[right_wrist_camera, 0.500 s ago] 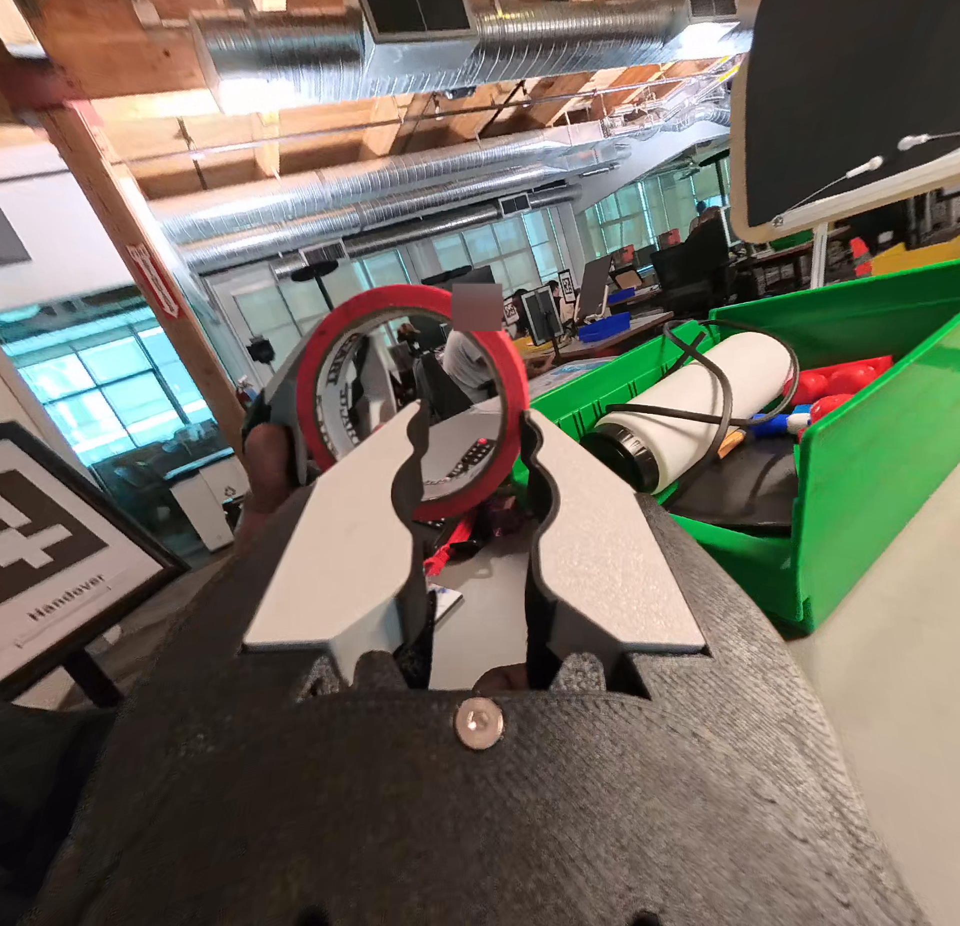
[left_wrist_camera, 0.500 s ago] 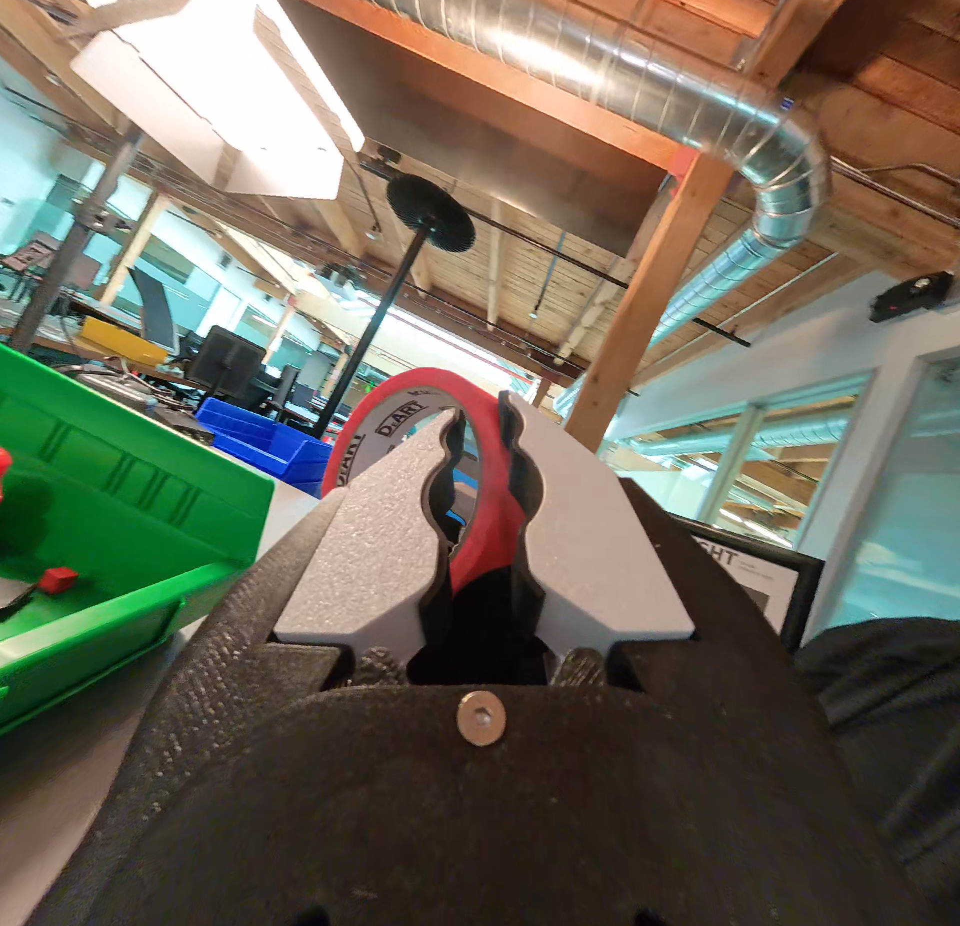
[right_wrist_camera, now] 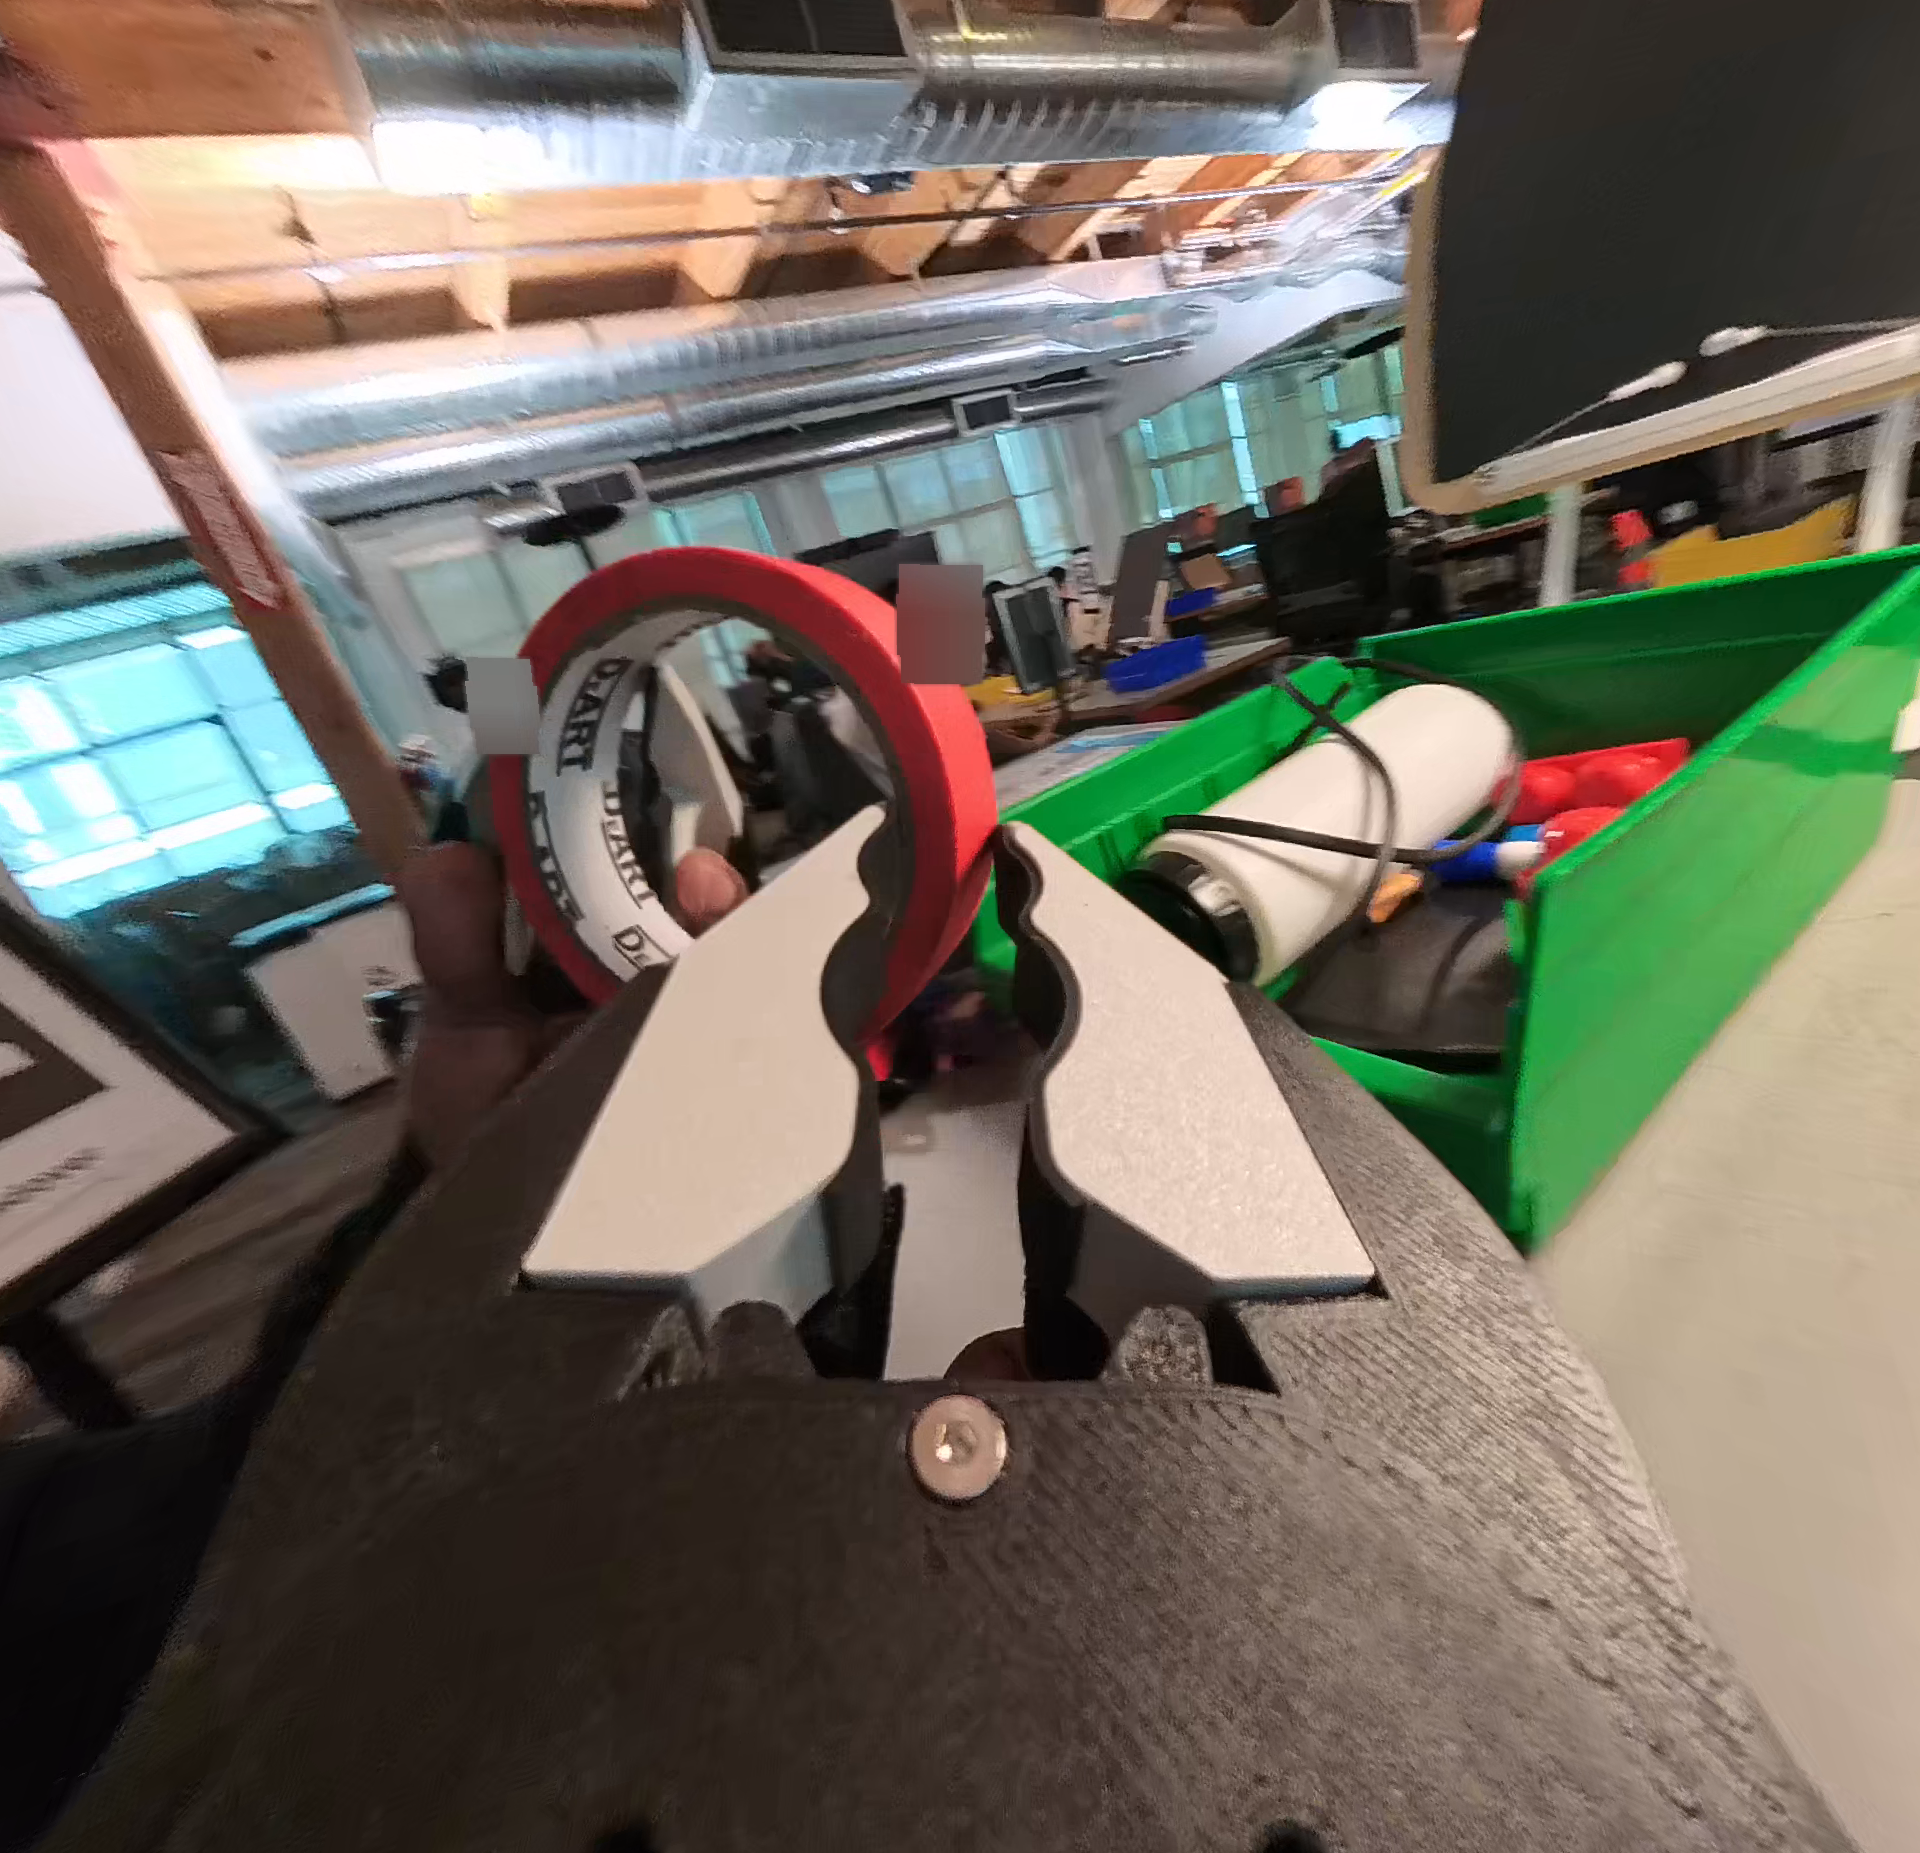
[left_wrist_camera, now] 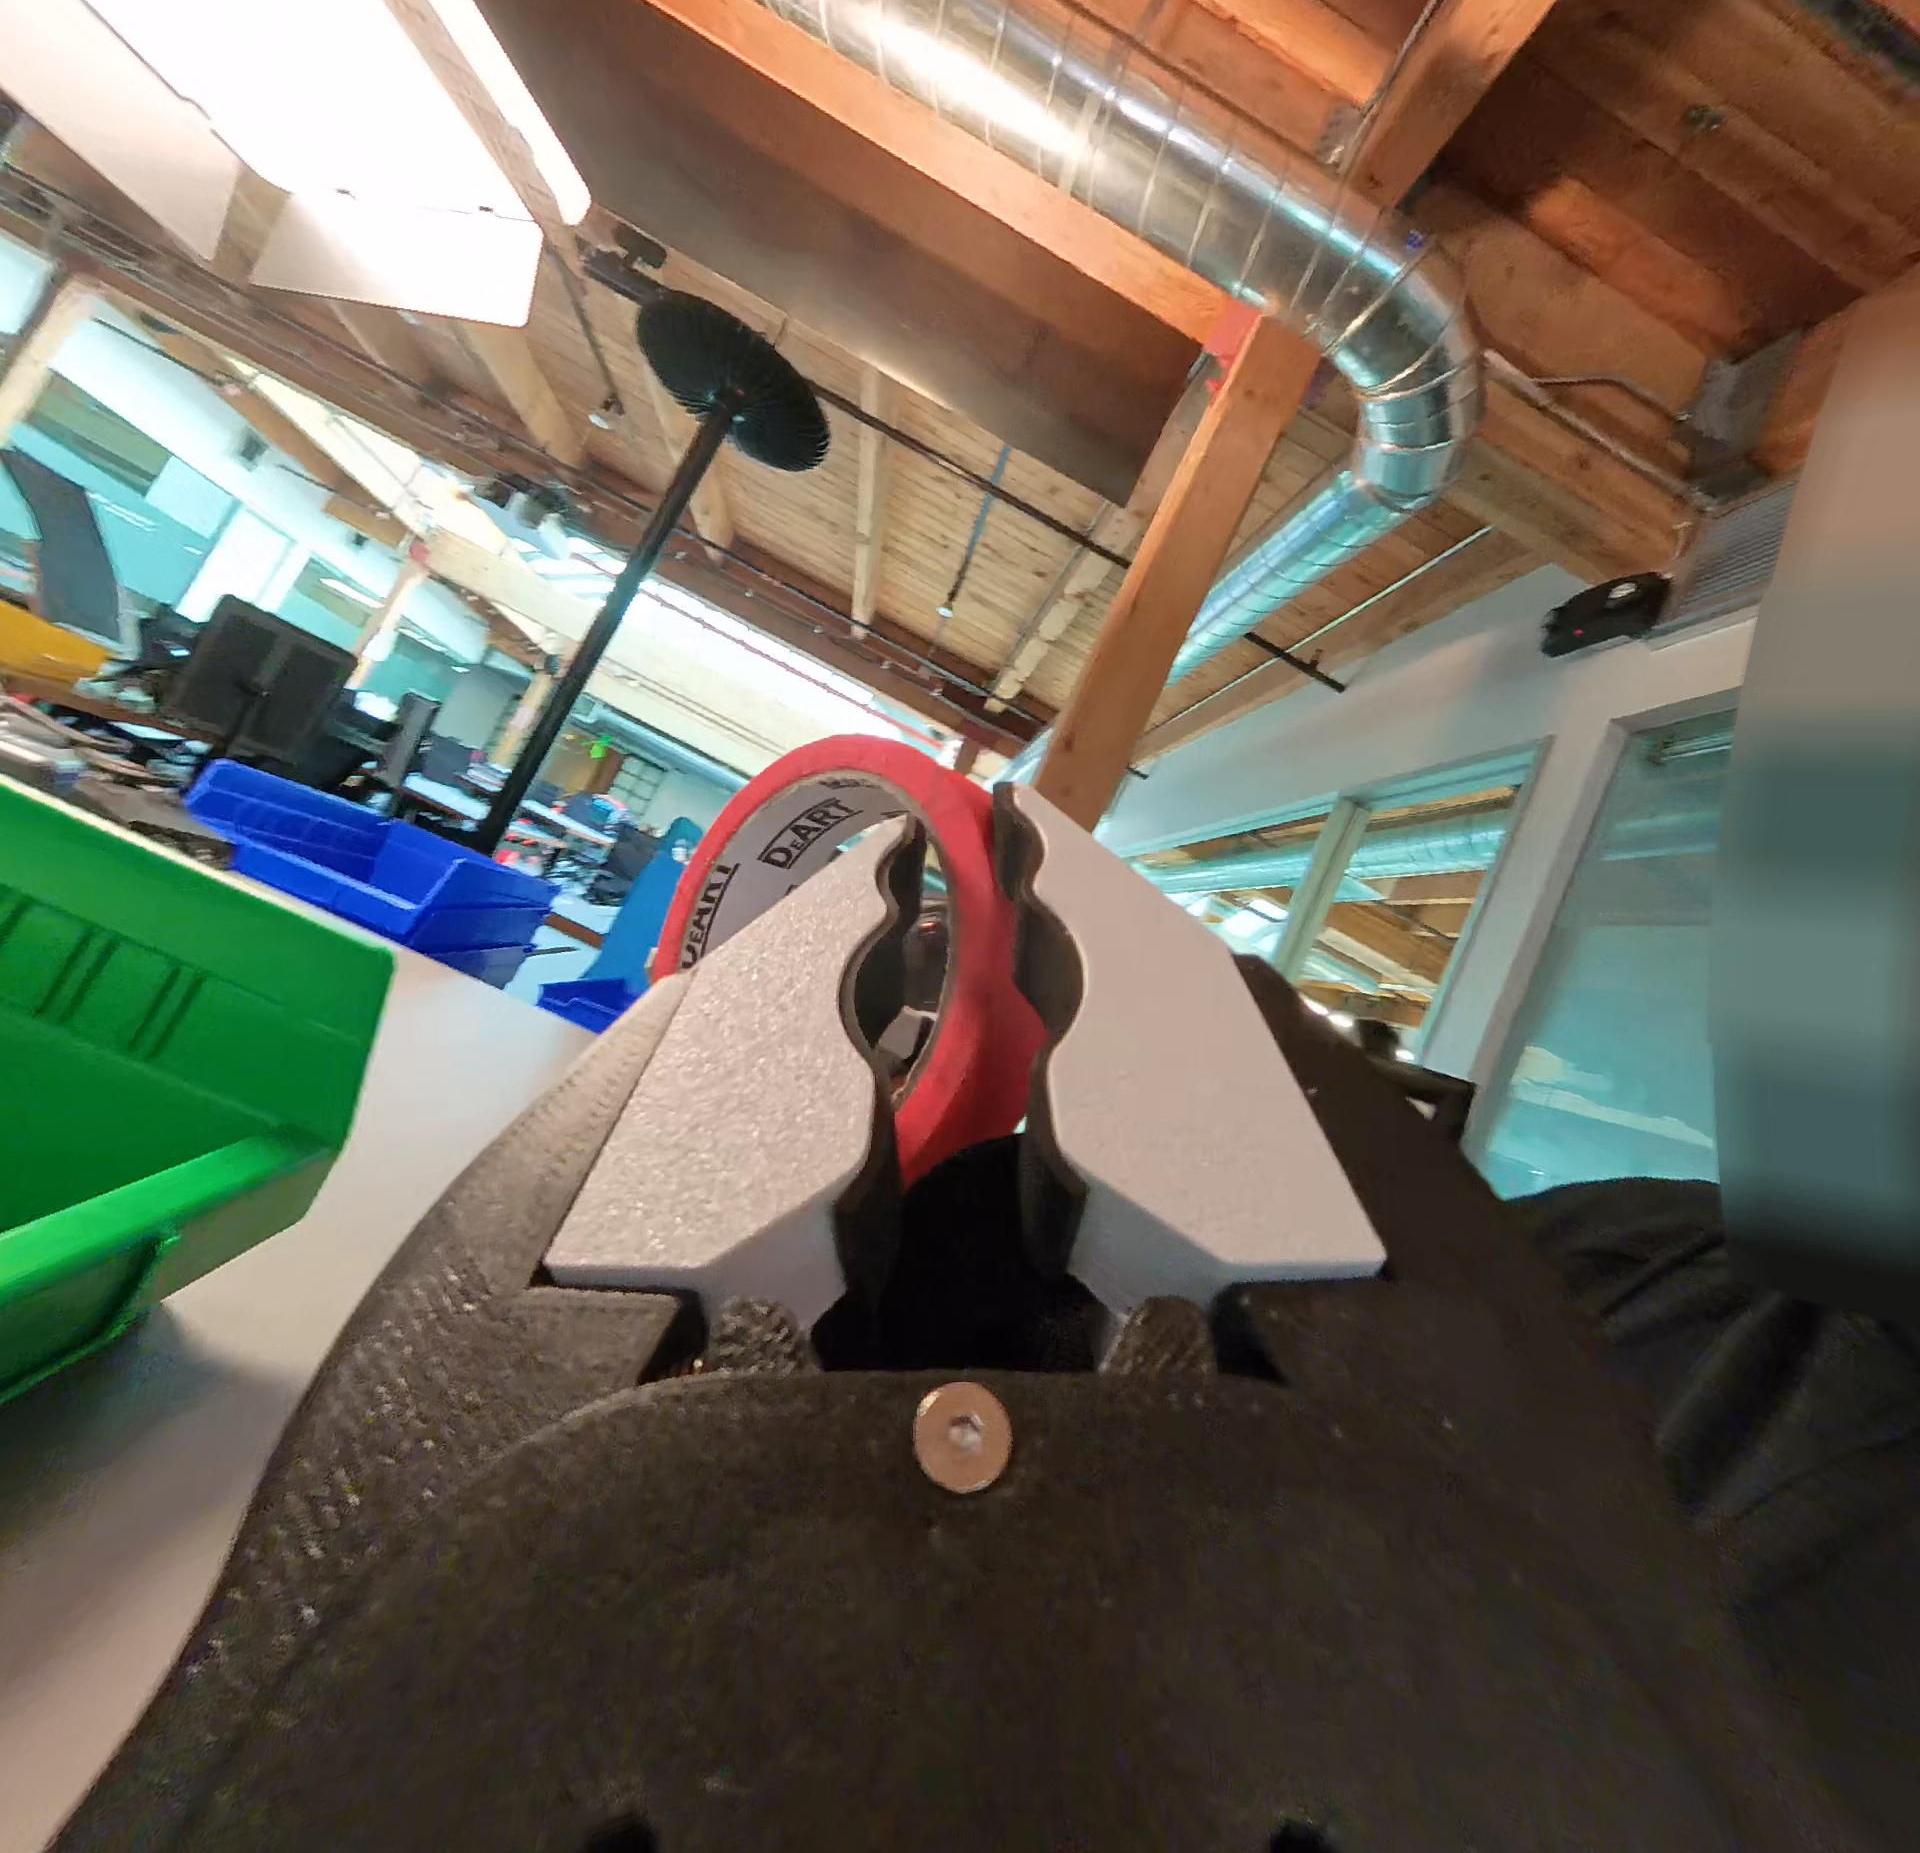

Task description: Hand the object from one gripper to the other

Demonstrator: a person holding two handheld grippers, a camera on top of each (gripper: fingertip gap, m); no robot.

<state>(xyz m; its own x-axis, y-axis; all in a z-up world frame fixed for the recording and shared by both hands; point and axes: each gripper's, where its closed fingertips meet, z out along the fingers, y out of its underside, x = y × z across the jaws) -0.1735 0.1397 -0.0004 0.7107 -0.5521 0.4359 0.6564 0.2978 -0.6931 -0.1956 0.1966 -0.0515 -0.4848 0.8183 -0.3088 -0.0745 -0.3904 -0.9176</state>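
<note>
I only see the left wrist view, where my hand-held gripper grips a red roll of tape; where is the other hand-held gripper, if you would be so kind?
Observer: The right hand-held gripper straddles the band of the red roll of tape, with one finger inside the ring and one outside.
Operator: Thank you. Is it clamped?
Observer: I cannot tell. Its jaws stand close on either side of the band, but the contact is hidden.
Operator: What lies beside it?
Observer: To its right, an open green plastic bin holds a white cylinder with a black cable looped over it.
</note>
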